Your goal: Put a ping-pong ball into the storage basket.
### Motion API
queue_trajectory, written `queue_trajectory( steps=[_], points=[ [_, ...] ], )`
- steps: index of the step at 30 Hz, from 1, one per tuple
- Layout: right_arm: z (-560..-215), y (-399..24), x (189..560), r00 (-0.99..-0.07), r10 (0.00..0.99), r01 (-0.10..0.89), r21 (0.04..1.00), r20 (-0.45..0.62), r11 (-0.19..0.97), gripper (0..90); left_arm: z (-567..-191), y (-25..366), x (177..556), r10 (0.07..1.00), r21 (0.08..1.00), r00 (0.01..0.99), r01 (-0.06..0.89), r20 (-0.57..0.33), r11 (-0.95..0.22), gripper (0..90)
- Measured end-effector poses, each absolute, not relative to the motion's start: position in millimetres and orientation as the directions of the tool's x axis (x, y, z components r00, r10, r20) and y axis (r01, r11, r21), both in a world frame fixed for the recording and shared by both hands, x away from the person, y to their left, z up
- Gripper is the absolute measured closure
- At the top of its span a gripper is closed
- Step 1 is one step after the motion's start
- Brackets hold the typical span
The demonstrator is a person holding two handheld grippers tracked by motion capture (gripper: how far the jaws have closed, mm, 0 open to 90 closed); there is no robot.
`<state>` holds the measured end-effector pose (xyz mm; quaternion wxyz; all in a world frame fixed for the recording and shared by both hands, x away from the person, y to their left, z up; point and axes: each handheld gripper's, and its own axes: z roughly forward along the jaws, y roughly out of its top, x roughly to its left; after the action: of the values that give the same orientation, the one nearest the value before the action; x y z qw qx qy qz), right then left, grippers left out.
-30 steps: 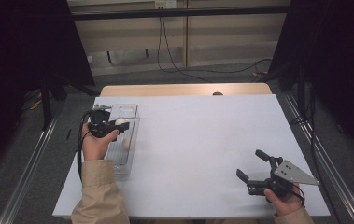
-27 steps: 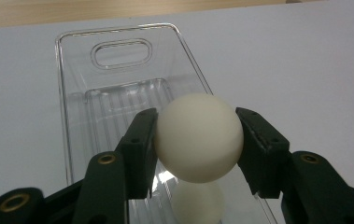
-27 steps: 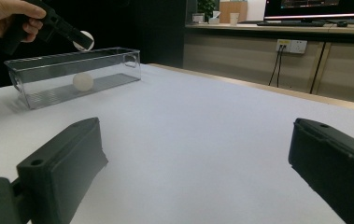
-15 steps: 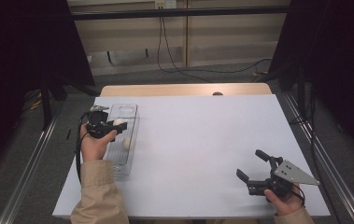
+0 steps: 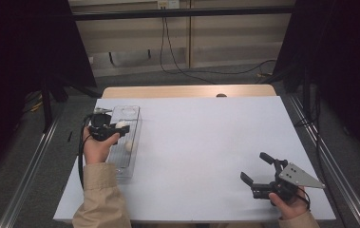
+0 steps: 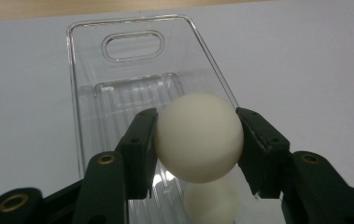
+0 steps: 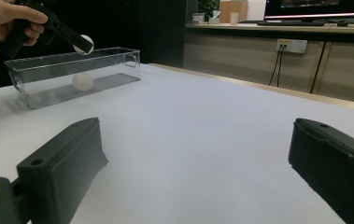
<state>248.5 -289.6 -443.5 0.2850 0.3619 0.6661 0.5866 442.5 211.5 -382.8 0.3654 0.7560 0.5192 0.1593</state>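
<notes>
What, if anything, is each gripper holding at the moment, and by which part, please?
The left gripper clamps a white ball across its middle, above the clear tray. The right gripper holds nothing, jaws open.

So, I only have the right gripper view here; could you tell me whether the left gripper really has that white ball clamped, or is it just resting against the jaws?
Observer: It is clamped. In the left gripper view the held ball sits between both pads of the left gripper, touching each side.
Operator: Thank you. Is it over the clear box or beside it?
Observer: Over it. The high view shows the left gripper above the clear box, inside its outline.
Operator: And the second ball, where does it lie?
Observer: The loose ball rests on the box floor, nearer the person than the held one.
Operator: And my own gripper?
Observer: The right gripper is open, with nothing between its jaws.
</notes>
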Motion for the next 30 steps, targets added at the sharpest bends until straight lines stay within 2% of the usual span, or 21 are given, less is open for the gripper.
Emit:
queue_trajectory(
  steps=[15, 17, 18, 26, 30],
  points=[
    [-443.2, -289.6, 248.5, -0.577, 0.815, 0.146, 0.988, 0.046, 0.048, 2.6, -385.7, 216.0, 439.6, 0.909, 0.716, 0.389, 0.676, -0.148, -0.173, 50.6],
    [-443.1, -289.8, 248.3, -0.577, 0.815, 0.146, 0.988, 0.046, 0.048, 2.6, -386.2, 217.4, 439.9, 0.913, 0.715, 0.378, 0.680, -0.152, -0.162, 47.6],
    [-443.1, -289.9, 248.4, -0.577, 0.815, 0.145, 0.988, 0.045, 0.048, 2.6, -386.6, 217.7, 440.1, 0.915, 0.713, 0.374, 0.683, -0.153, -0.160, 42.5],
    [-443.2, -290.0, 248.6, -0.575, 0.817, 0.145, 0.988, 0.045, 0.048, 2.6, -383.6, 216.6, 436.9, 0.912, 0.724, 0.382, 0.670, -0.149, -0.162, 38.9],
    [-443.0, -290.1, 248.4, -0.576, 0.816, 0.144, 0.988, 0.046, 0.047, 2.6, -380.9, 217.5, 433.4, 0.913, 0.735, 0.379, 0.660, -0.150, -0.153, 34.1]
  ],
)
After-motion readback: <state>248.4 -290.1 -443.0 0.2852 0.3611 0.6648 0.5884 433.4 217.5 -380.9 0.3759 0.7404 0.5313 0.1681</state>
